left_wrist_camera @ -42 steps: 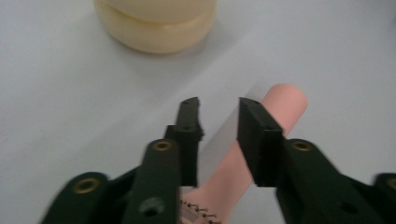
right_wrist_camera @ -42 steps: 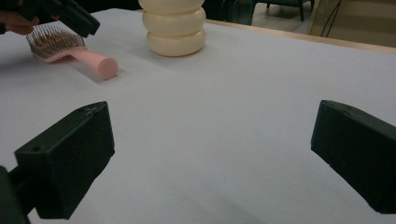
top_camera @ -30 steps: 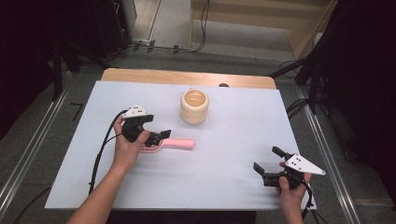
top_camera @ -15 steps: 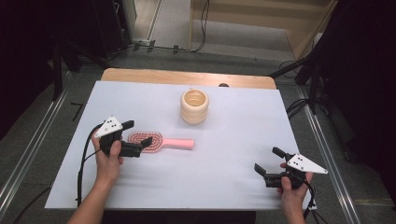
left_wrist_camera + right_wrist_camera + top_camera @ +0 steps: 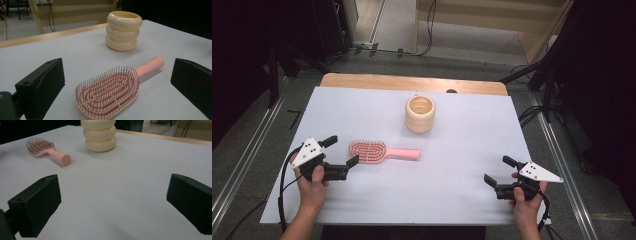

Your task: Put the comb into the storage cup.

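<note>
A cream ringed cup (image 5: pixel 420 114) stands upright at the far middle of the white table (image 5: pixel 462 200); from the high view its inside looks empty. A pink hairbrush (image 5: pixel 382 152) lies bristles up just near and left of it, handle pointing right. The left gripper (image 5: pixel 341 156) sits at the left, just beside the brush head, jaws spread wide and gripping nothing. It has drawn back leftward off the brush since a second ago. The right gripper (image 5: pixel 501 171) rests at the near right, jaws likewise released, hardly moved.
</note>
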### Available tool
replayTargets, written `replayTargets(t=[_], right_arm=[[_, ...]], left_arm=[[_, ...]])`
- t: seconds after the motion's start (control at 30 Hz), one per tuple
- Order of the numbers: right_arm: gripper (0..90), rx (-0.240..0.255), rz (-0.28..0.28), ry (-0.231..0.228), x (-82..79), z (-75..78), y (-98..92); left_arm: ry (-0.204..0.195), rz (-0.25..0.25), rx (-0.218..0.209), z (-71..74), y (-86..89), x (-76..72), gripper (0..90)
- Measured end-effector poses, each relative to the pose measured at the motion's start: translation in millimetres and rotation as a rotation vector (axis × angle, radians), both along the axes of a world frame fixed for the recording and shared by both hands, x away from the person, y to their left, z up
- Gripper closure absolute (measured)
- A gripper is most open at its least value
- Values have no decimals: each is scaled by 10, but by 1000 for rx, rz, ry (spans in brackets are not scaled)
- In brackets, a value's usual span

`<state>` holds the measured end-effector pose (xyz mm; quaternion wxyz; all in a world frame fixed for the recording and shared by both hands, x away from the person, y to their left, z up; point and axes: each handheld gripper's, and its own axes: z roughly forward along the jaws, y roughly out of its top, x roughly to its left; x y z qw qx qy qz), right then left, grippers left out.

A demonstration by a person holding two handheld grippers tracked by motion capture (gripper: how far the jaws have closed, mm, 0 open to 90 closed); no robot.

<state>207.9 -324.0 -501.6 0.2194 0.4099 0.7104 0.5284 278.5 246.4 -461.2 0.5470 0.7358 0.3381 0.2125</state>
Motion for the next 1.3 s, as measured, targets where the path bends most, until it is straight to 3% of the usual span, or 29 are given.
replayTargets(t=[0.27, 0.5, 0.8, 1.03, 1.3], right_arm=[[0, -26, 43, 10, 89, 88, 106], [0, -36, 76, 16, 167, 168, 176], [0, -52, 105, 4, 265, 335, 268], [0, -65, 124, 6, 344, 386, 358], [0, -84, 179, 16, 493, 451, 550]], left_arm=[[-43, 56, 1, -74, 256, -178, 0], [-50, 67, -3, -123, 417, -265, 0], [-40, 122, 2, -203, 614, -333, 0], [-37, 125, -26, -245, 644, -330, 0], [-47, 120, 1, -270, 593, -342, 0]])
